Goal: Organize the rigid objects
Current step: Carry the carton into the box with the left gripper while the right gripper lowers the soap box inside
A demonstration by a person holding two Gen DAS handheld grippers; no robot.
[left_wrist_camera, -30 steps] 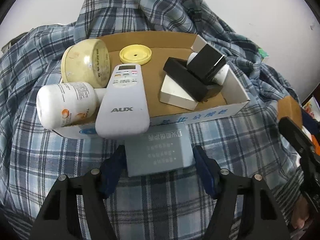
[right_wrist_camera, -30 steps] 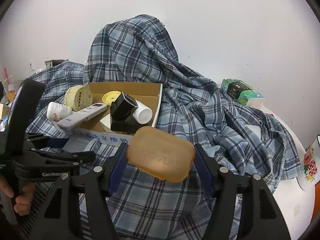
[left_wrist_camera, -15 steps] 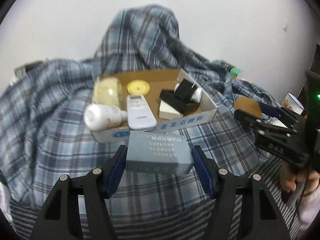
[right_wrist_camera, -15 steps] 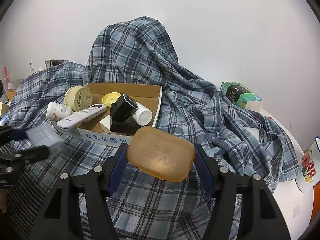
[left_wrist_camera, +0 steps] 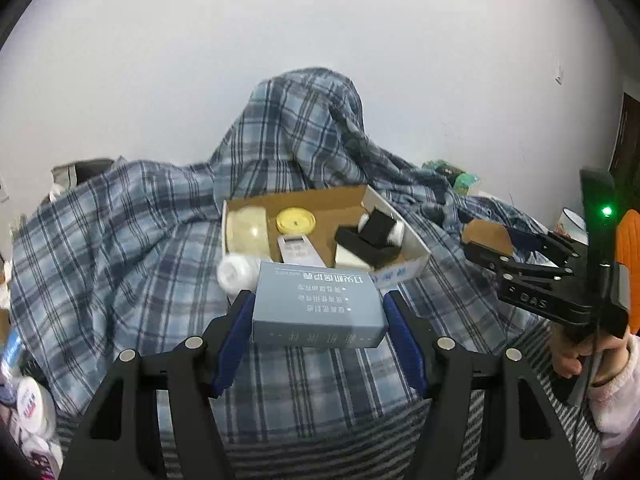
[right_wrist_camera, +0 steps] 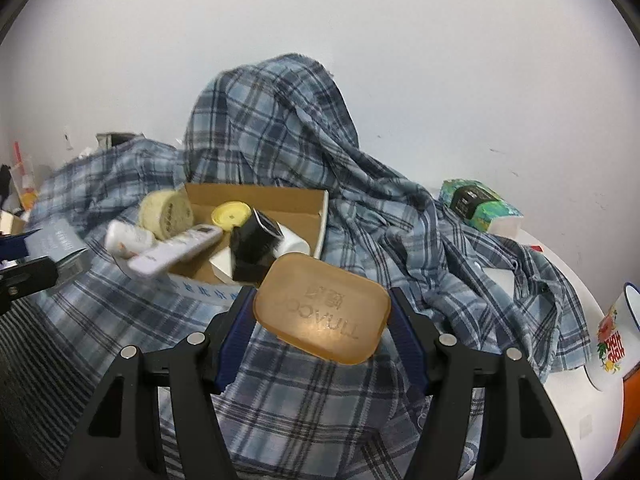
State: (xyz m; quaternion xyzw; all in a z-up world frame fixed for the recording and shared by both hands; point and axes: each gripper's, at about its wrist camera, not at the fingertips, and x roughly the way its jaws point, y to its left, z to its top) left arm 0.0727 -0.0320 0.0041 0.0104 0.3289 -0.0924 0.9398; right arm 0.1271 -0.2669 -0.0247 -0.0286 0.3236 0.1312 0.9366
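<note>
My left gripper [left_wrist_camera: 318, 312] is shut on a grey-blue printed box [left_wrist_camera: 316, 306] and holds it raised in front of the cardboard box [left_wrist_camera: 412, 240]. My right gripper [right_wrist_camera: 322, 312] is shut on an amber soap bar [right_wrist_camera: 322, 308], lifted to the right front of the cardboard box [right_wrist_camera: 322, 216]. The cardboard box holds a white remote [right_wrist_camera: 176, 250], a cream jar [right_wrist_camera: 166, 214], a white bottle [right_wrist_camera: 128, 238], a yellow lid [right_wrist_camera: 231, 213] and black boxes [right_wrist_camera: 256, 248]. The right gripper also shows in the left wrist view [left_wrist_camera: 486, 240], and the left gripper at the left edge of the right wrist view [right_wrist_camera: 48, 248].
A blue plaid shirt [right_wrist_camera: 280, 128] is heaped over the surface and behind the box. A green tissue pack [right_wrist_camera: 478, 204] and an enamel mug [right_wrist_camera: 616, 332] sit at the right. Small jars [left_wrist_camera: 30, 404] lie at lower left.
My left gripper has lifted the grey-blue box and pulled back from the cardboard box, which now looks smaller. The right gripper holds the soap almost unmoved.
</note>
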